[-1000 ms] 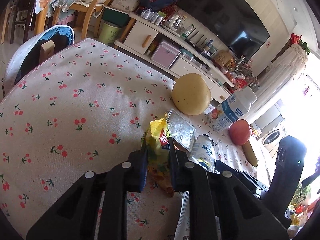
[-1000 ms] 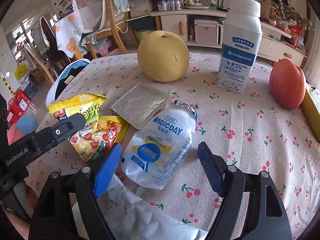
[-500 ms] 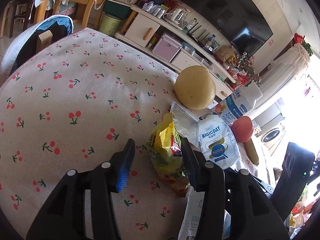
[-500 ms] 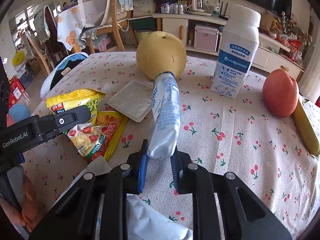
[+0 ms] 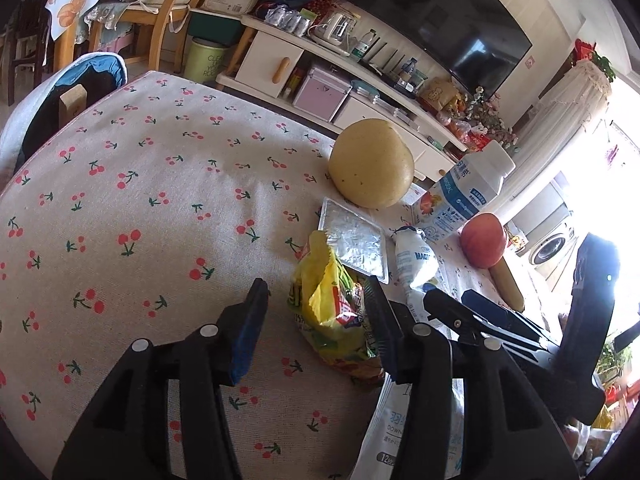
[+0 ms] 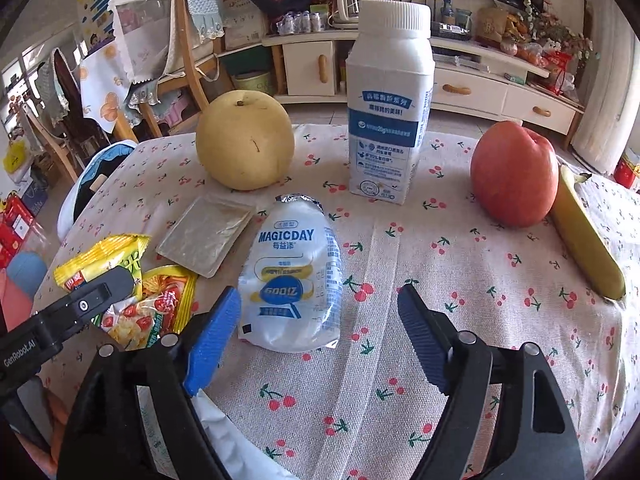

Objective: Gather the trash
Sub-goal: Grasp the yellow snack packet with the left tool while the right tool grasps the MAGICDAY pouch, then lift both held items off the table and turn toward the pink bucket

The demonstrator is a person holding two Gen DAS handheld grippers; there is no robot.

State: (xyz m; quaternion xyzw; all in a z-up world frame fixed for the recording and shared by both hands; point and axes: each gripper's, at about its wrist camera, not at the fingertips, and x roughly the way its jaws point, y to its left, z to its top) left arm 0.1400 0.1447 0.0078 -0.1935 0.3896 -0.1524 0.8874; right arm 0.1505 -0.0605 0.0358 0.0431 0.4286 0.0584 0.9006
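Low in the middle of the right wrist view, a flattened white-and-blue plastic drink pouch (image 6: 291,276) printed MAGICDAY lies on the cherry-print tablecloth (image 6: 460,280), just ahead of the right gripper (image 6: 320,320), whose blue-padded jaws stand wide apart with nothing between them. To the pouch's left sits a square silvery foil sachet (image 6: 206,234), and farther left a crumpled yellow snack wrapper (image 6: 136,288), partly covered by a black finger of the other tool.

At lower centre of the left wrist view, that wrapper (image 5: 332,312) stands bunched between the spread jaws of the left gripper (image 5: 316,320); it lies against the right-hand finger, and the left pad is clear of it.

Beyond the trash stand a round yellow pear (image 6: 245,140), a white-and-blue capped milk carton (image 6: 390,104), a red apple (image 6: 514,174) and a yellow banana (image 6: 586,236) touching the apple. A white printed plastic bag (image 5: 400,436) shows at the bottom edge.
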